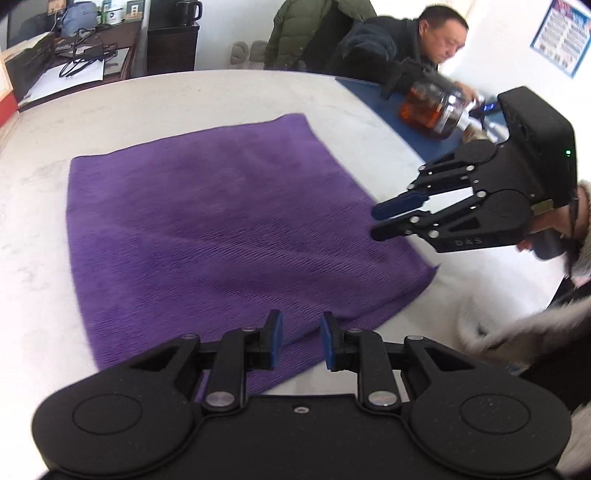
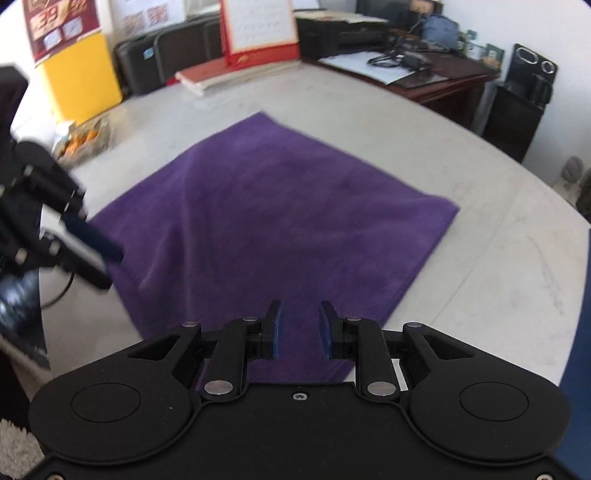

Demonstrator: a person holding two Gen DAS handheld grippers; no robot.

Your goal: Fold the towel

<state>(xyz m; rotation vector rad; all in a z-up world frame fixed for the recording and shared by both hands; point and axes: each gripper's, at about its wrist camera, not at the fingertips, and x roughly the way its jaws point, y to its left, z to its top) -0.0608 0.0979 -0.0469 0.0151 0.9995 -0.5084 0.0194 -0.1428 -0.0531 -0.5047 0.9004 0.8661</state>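
Observation:
A purple towel lies spread flat on the pale table; it also shows in the right wrist view. My left gripper is open and empty, just above the towel's near edge. My right gripper is open and empty over the towel's near corner. The right gripper also shows in the left wrist view, at the towel's right edge with its jaws a little apart. The left gripper shows blurred in the right wrist view at the towel's left edge.
A man sits at the far right behind a glass teapot on a blue mat. A desk with cables stands at the back left. A calendar and a tray of oranges stand on the table's far side.

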